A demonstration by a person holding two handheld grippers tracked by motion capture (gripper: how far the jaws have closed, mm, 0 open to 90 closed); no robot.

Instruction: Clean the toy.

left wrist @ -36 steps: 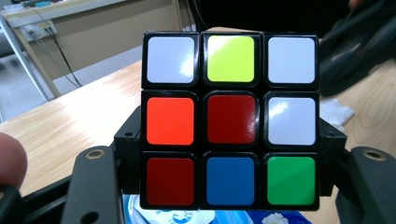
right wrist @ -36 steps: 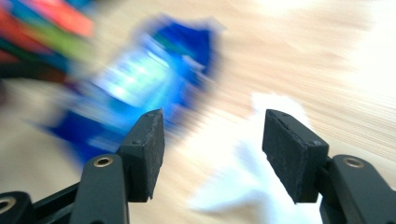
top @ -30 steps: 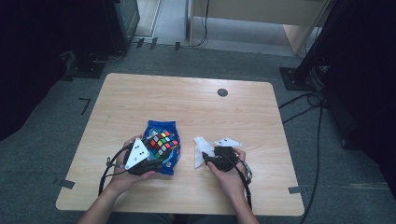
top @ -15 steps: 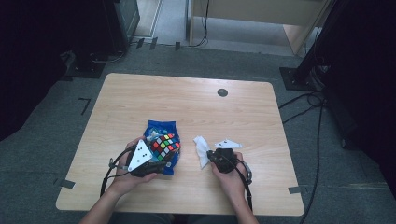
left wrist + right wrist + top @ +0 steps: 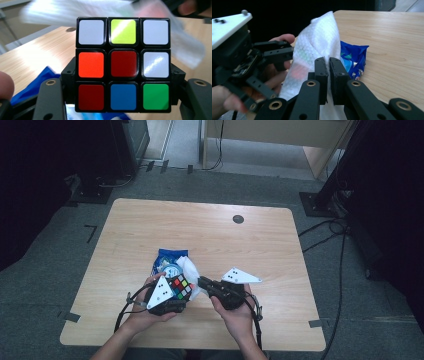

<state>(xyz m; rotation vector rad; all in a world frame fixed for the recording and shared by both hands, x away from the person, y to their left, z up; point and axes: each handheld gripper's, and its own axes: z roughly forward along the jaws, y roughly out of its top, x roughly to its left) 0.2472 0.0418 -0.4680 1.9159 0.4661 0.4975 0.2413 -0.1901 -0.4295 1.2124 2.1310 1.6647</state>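
Note:
A scrambled Rubik's cube sits clamped between the jaws of my left gripper, its face with white, yellow, red, orange, blue and green stickers towards the camera. In the high view the cube is held at the front of the table by the left gripper. My right gripper is shut on a white cloth. It holds that cloth against the far side of the cube, the right gripper pointing left towards it.
A blue snack packet lies on the wooden table just behind the cube; the packet is beside the cloth. A small dark round hole is at the back right. Cables trail off the front edge.
The right gripper has swung left, carrying the white cloth from the table beside the cube up against it. The left gripper has drawn the cube slightly nearer the front edge.

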